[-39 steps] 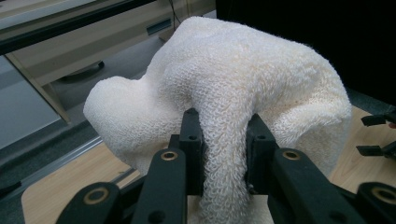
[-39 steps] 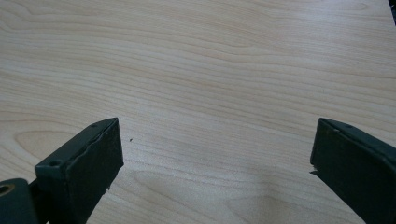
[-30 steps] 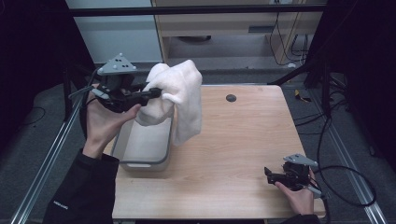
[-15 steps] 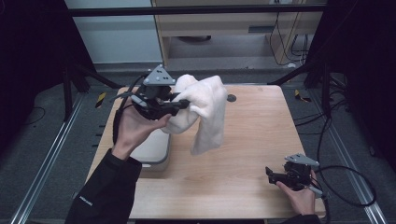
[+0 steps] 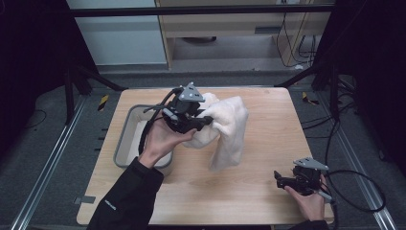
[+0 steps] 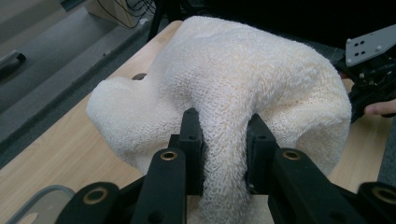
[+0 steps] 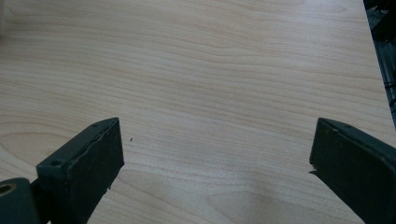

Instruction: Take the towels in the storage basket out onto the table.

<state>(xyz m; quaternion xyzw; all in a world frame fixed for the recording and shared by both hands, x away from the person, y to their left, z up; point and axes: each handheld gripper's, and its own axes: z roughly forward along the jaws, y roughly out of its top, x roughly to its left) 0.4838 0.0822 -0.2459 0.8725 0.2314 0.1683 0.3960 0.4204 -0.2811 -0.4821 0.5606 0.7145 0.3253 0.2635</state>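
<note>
White towel (image 6: 243,93) pinched between left gripper (image 6: 224,140) jaws, above table (image 5: 268,191)

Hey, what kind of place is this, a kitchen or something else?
Probably a lab recording rig, not a kitchen: a wooden table on metal rails, loose cables on the grey floor, and hand-held tongs gripping a towel.

Setting: laboratory or test bay for recorded handling work.
Pale wooden surface (image 5: 249,191) on a grey carpeted floor (image 5: 43,158), flanked by aluminium rails (image 5: 48,165) and black frame struts (image 5: 306,76); loose black cables (image 5: 356,187) trail alongside; yellow-black hazard tape (image 5: 103,102) on the floor; wooden cabinet (image 5: 230,28) behind.
</note>
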